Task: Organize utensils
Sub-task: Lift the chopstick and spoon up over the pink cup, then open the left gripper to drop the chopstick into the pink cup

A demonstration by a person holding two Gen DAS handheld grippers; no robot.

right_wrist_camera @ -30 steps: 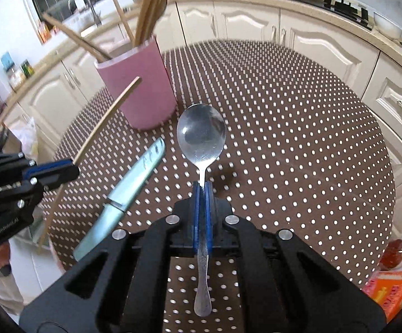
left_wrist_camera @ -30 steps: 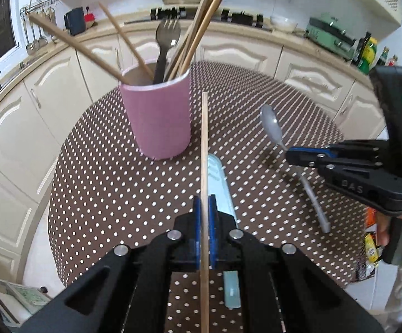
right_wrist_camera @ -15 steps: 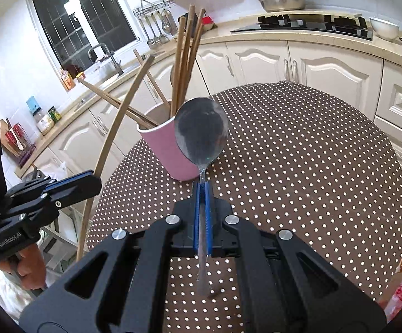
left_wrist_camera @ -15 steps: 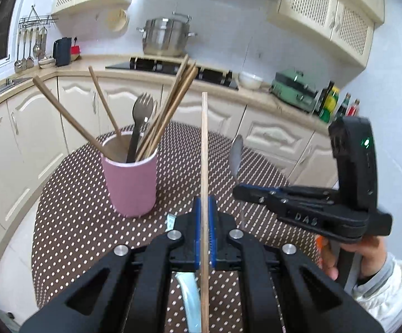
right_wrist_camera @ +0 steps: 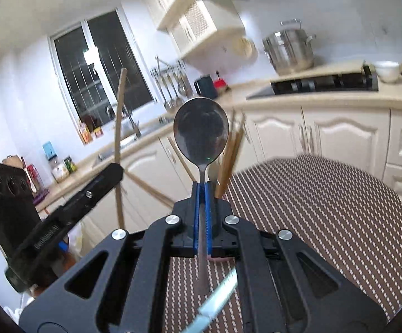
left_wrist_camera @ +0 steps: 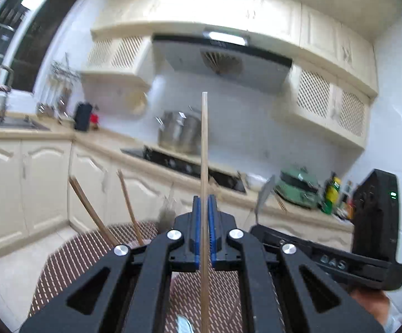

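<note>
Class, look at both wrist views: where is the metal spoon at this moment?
The metal spoon stands upright in the middle of the right wrist view, its handle clamped in the right hand-held gripper, bowl up in front of the chopsticks.

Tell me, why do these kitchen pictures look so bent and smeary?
Left wrist view: fisheye lens curves the cabinets; the background is motion-blurred, while the clamped chopstick stays sharp. Right wrist view: the dotted tablecloth streaks into dashes, the spoon is crisp, and dark corners frame the picture.

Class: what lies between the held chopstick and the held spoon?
Two leaning wooden chopsticks, jutting between the held chopstick and the spoon, seen in the right wrist view.
</note>
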